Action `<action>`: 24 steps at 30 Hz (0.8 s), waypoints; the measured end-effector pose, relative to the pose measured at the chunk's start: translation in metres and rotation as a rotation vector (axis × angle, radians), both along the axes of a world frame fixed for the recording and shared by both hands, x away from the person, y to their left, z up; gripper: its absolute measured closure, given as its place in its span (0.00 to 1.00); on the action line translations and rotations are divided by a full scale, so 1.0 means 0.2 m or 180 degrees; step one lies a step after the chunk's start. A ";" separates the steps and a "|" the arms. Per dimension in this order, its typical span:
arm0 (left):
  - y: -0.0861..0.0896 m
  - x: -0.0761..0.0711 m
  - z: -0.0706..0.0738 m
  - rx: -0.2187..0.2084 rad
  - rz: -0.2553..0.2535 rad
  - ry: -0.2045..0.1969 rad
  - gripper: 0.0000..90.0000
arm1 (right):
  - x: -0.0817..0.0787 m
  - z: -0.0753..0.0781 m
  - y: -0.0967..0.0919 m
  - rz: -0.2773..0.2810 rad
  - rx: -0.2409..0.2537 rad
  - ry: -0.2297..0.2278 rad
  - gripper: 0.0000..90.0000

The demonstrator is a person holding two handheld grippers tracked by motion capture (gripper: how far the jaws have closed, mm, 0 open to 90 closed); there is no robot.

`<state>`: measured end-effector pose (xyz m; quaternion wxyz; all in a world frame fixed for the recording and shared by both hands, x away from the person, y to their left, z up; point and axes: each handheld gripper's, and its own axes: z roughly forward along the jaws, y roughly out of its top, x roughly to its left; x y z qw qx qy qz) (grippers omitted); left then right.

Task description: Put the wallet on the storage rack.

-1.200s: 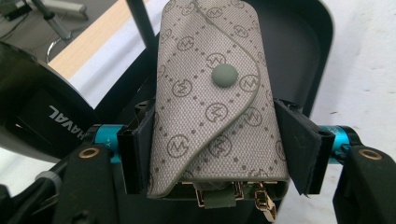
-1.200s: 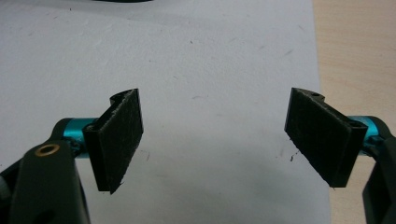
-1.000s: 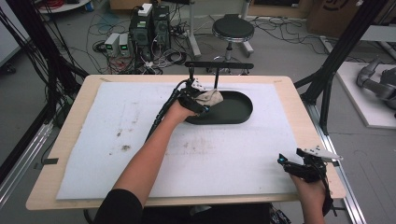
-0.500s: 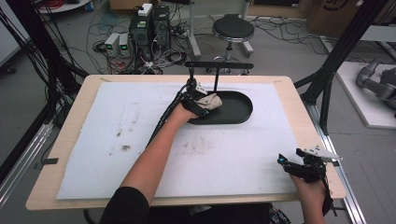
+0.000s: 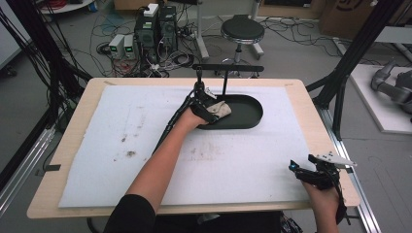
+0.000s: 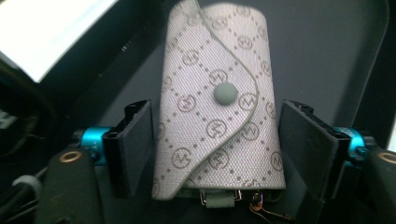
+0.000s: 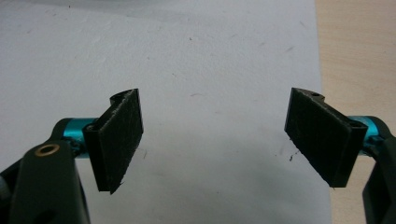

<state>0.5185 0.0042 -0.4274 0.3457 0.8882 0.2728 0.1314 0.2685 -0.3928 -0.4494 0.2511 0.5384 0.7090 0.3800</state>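
Left arm is reaching far forward, its tongs (image 5: 206, 104) having just been opening, pads now standing apart. Right tongs (image 5: 311, 174) are idling low, jaws gaping wide.

Beyond the wooden bench (image 5: 311, 104), a grey floor (image 5: 291, 53) carries tangled cables (image 5: 170, 56), computer boxes (image 5: 158, 24) and a round stool (image 5: 242, 30).

I see a white mat (image 5: 145, 145) covering most of the wooden table (image 5: 77, 111), with brown smudges (image 5: 127, 153) on its left part. Beyond the table's far edge, a black stool (image 5: 242, 29) stands on the floor, with power boxes (image 5: 122, 46) and tangled cables (image 5: 160, 60) left of the stool.
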 end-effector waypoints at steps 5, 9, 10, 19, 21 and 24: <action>0.05 -0.01 0.04 -0.0074 0.0065 -0.0011 0.26 | 0.00 0.00 0.00 -0.0003 -0.0007 -0.0002 0.22; 0.09 -0.03 0.06 -0.0145 0.0108 0.0021 0.26 | 0.00 0.00 0.01 0.0014 -0.0008 0.0002 0.22; 0.09 -0.03 0.06 -0.0145 0.0108 0.0021 0.26 | 0.00 0.00 0.01 0.0025 -0.0016 -0.0004 0.22; 0.15 -0.10 0.12 -0.0408 0.0051 -0.0012 0.26 | 0.00 0.01 0.03 0.0044 -0.0030 0.0000 0.22; 0.16 -0.12 0.13 -0.0468 0.0043 -0.0030 0.26 | 0.01 0.01 0.04 0.0047 -0.0032 0.0004 0.22; 0.18 -0.14 0.16 -0.0520 0.0025 -0.0050 0.26 | 0.02 0.01 0.05 0.0059 -0.0031 -0.0003 0.22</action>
